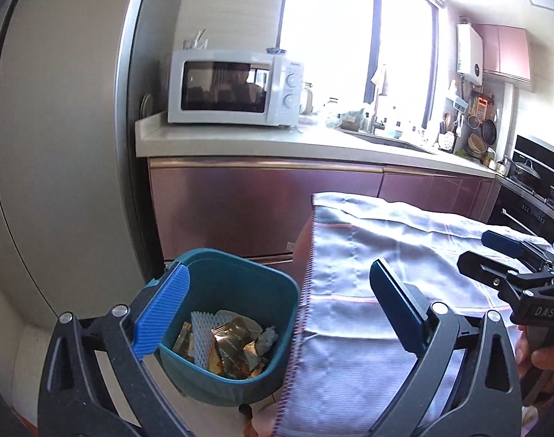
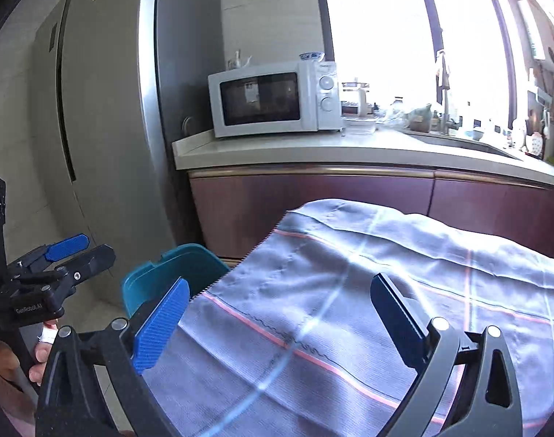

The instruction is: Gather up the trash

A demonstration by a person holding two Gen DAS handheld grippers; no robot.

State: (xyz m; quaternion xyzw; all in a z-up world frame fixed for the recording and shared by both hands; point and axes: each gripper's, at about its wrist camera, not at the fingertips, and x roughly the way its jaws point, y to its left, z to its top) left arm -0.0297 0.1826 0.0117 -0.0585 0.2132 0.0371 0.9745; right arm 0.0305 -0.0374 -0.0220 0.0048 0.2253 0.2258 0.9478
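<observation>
Left gripper [image 1: 279,313] spread wide, nothing between pads. Right gripper [image 2: 280,318] likewise released, empty, above grey cloth [image 2: 350,291]. Teal bin [image 1: 218,313] lower left of left wrist view, just beside cloth edge; wrappers and crumpled trash [image 1: 233,342] inside it. Microwave [image 1: 237,87] upper centre.

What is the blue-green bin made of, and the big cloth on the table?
The bin looks like matte teal plastic: smooth, moulded walls with a rounded rim. The cloth seems to be woven fabric, probably cotton: it wrinkles, shows fine ribs and a stitched edge, with thin red stripes.
</observation>
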